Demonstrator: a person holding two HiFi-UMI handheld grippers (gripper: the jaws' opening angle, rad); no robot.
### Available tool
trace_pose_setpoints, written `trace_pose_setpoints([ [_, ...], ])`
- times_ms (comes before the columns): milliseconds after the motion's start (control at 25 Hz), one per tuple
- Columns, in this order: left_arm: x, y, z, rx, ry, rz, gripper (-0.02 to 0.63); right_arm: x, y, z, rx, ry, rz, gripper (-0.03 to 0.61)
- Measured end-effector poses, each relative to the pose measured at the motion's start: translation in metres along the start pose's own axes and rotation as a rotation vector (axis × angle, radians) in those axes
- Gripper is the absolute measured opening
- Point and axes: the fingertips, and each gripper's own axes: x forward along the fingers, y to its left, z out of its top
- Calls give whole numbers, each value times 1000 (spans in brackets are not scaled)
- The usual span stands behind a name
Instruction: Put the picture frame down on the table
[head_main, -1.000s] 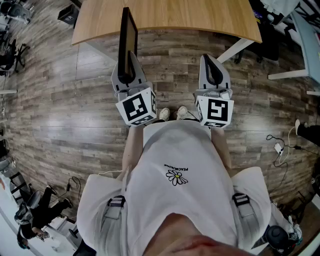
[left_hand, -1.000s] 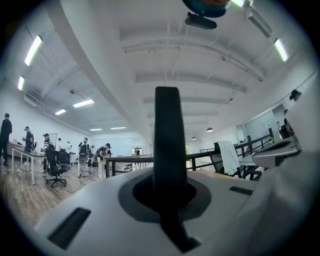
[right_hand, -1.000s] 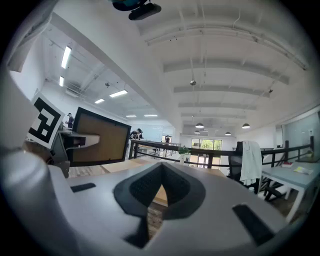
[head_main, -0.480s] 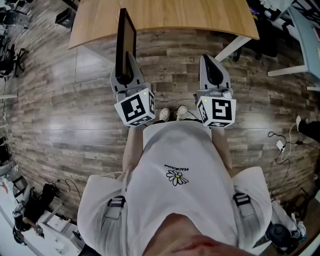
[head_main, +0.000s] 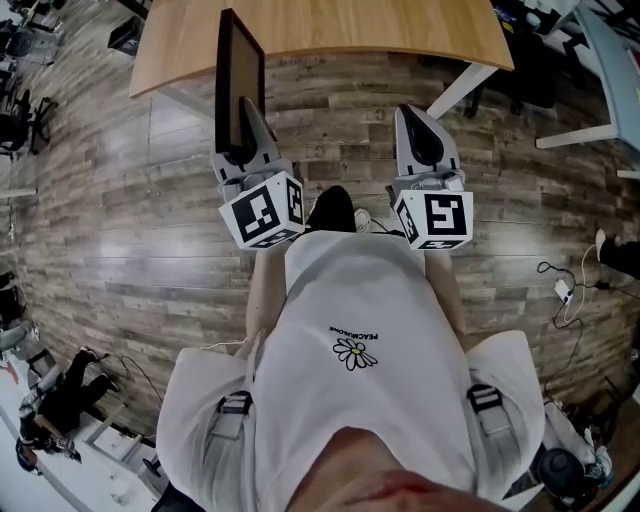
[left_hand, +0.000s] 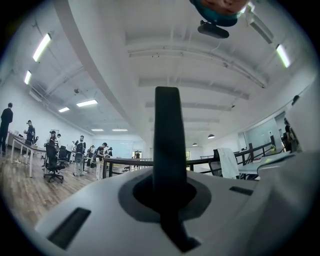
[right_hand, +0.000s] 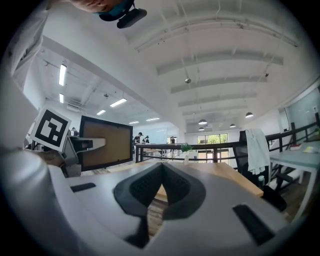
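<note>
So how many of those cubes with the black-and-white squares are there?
2. The left cube rides on the left gripper, which grips the picture frame. The right cube rides on the right gripper, which is shut and empty. No others show.

White tee (head_main: 350, 300) w/ daisy print (head_main: 351, 352), grey buckle straps (head_main: 232, 425).

This is a large open-plan office. Long strip lights (left_hand: 42, 47) run across a high white ceiling, above rows of desks (left_hand: 20, 144), wheeled office chairs (left_hand: 52, 167) and people (left_hand: 80, 150) standing about. Close by, a pale wooden table (head_main: 400, 25) stands on a plank floor (head_main: 120, 220).
</note>
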Motion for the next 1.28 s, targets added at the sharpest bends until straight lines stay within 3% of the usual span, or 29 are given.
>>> trace_pose_setpoints([
  [320,11,-6,-7,-24,-10,22,23,4,0,-5,-65,12,73,9],
  [640,65,-6,-10,-20,-41,15,23,39,-26,-8,-96,25,33,9],
  [1040,152,11,-24,-2,-52,-4,23,136,-42,-20,-79,46,13,9],
  [1280,229,49,-29,-13,-39,-21,23,229,-36,-5,-96,48,5,9],
])
